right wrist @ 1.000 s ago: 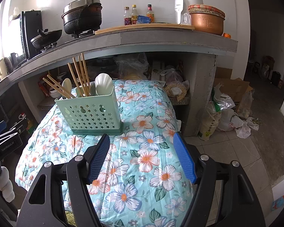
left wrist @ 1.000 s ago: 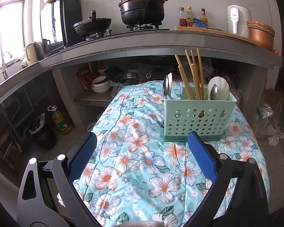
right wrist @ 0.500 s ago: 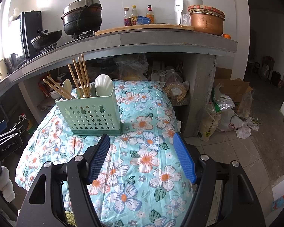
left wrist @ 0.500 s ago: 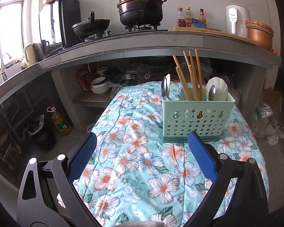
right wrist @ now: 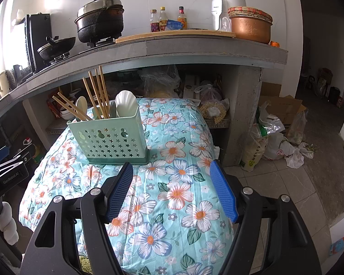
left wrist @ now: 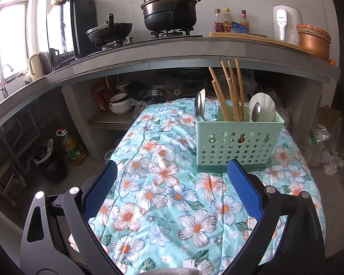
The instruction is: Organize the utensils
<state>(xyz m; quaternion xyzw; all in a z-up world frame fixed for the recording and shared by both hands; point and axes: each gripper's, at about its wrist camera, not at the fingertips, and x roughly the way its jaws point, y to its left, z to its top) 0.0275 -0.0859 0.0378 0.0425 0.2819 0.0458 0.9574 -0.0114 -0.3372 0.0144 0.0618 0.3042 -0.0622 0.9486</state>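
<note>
Standing upright on the floral quilted cloth [left wrist: 172, 197] that covers the desk: one mint-green utensil caddy [left wrist: 237, 144] with star cut-outs, three compartments, toward the far edge. Contents: metal spoons [left wrist: 199, 105] in the left section, wooden chopsticks [left wrist: 231, 94] leaning in the middle, a white shell-shaped ladle [left wrist: 263, 110] and a spoon at right. Left tool [left wrist: 172, 171]: blue pads wide apart, holding nothing, short of the caddy. Right tool [right wrist: 172, 168]: likewise spread, empty, the caddy ahead to its left. Behind: a grey concrete counter [left wrist: 172, 52] carrying a black stockpot [left wrist: 170, 9], wok [left wrist: 109, 31], sauce bottles [left wrist: 227, 20], copper pot [right wrist: 251, 26]. Bowls [left wrist: 119, 103] on the shelf beneath; tiled floor [right wrist: 275, 183] with plastic bags at right.
</note>
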